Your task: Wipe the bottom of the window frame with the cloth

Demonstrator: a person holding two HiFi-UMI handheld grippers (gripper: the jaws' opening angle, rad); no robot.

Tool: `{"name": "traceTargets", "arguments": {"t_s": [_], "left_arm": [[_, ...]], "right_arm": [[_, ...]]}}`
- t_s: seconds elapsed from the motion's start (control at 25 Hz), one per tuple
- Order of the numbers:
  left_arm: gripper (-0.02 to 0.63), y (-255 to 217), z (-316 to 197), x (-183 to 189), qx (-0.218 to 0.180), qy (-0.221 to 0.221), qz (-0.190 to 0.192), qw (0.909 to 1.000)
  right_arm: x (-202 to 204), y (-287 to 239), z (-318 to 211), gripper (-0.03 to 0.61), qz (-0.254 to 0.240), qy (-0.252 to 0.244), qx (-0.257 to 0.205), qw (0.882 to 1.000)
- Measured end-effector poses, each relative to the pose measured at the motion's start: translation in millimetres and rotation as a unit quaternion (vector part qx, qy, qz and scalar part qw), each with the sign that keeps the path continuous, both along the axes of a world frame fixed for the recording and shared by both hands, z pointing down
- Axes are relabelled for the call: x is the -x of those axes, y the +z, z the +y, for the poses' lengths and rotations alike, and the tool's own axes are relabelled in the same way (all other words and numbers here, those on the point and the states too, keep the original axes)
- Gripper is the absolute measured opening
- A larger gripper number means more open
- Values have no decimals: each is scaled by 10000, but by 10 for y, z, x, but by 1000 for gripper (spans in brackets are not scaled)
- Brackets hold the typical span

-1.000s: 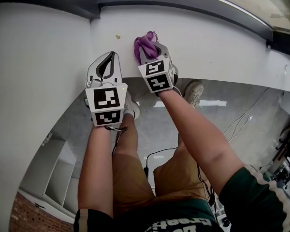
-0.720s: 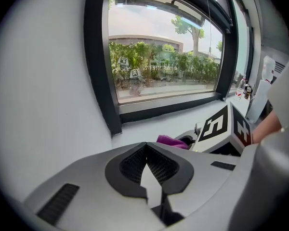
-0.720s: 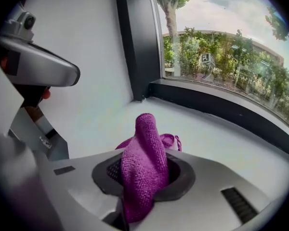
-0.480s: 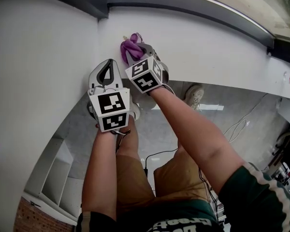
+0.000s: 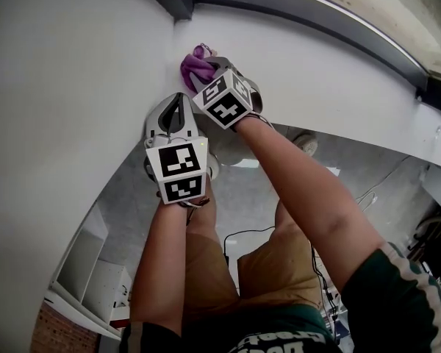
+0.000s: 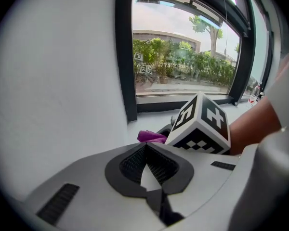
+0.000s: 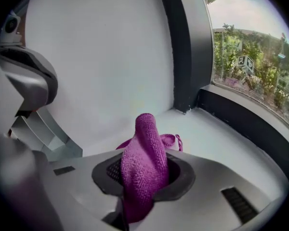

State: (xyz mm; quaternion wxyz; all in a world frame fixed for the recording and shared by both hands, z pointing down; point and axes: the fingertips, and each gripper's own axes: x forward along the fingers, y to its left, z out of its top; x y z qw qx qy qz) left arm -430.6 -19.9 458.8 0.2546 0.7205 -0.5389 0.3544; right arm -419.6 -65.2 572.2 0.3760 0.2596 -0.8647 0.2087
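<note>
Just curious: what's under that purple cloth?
The white window sill, beside the dark frame. The spot the cloth covers is hidden.

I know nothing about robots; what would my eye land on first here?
The bright purple cloth, pinched by the right gripper, sits on the white sill near the corner of the dark window frame. Beside it the left gripper is shut on nothing, and both carry black-and-white marker cubes.

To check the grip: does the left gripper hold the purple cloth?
No, the left gripper is shut and empty; the right gripper clamps the purple cloth.
</note>
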Motion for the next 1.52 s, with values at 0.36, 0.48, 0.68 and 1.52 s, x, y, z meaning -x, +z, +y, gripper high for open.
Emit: {"name": "traceTargets", "arguments": {"t_s": [0.36,0.48,0.68,1.52], "left_arm": [[8,-44,-5,-9,-96,67,228,9997],[8,-133,-35,-24,-158,75,275,9995],[8,-461,-8,-174,-263,157,416,9987],[8,-3367,93,-1533,-1228,1439,1022,9766]], "right_arm": [[15,-150,4,87,-329,-307,24,9990],[-43,-391,-35,87,-486,-345,-194,9980],[-295,-1060,-31,94,-1000,-203,-464,9937],[-1787,-4664,392,94,-2178,355,-1273,9670]]}}
